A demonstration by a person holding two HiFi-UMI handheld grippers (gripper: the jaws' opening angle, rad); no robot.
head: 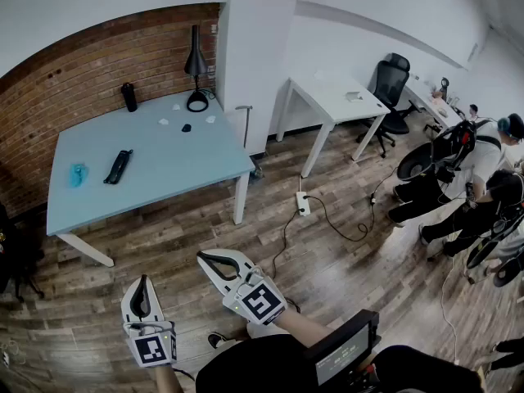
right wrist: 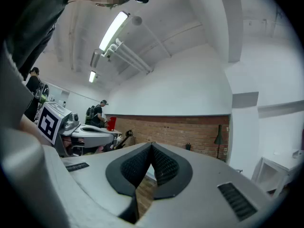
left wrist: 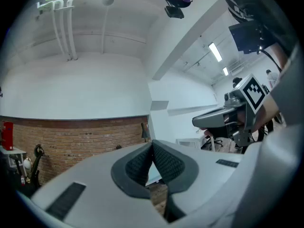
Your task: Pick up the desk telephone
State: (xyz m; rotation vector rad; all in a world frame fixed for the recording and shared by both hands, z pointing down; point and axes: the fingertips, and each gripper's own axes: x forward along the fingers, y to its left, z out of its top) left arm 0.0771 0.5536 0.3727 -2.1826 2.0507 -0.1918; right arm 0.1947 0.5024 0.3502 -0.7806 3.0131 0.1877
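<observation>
The desk telephone (head: 119, 166) is small and far away in the head view. It shows only as a black oblong shape, and its details cannot be read. It lies flat on the light blue table (head: 172, 182), in the left part, closer to the left edge than to the middle. Neither gripper view shows it. Just beside it, toward the left edge, lies a teal thing (head: 78, 174) that I cannot identify. At the far edge, by the brick wall (head: 74, 72), stands a black cylinder (head: 129, 97). At the far right corner stands a black desk lamp (head: 195, 68), with some small white papers (head: 176, 107) near its base.

The left gripper (head: 144, 278) and the right gripper (head: 201, 256) are low over the wooden floor (head: 164, 236), well apart from the table. Their rear parts run into the person's arms at the bottom edge. On each one the fingers are pressed together at the tips, with nothing between them.

Near the table's right leg, a white power strip (head: 303, 204) with a black cable (head: 344, 228) lies on the floor. To the right stand a white table (head: 336, 97) and an office chair (head: 393, 80). The people (head: 483, 187) at the right edge are partly cut off.
</observation>
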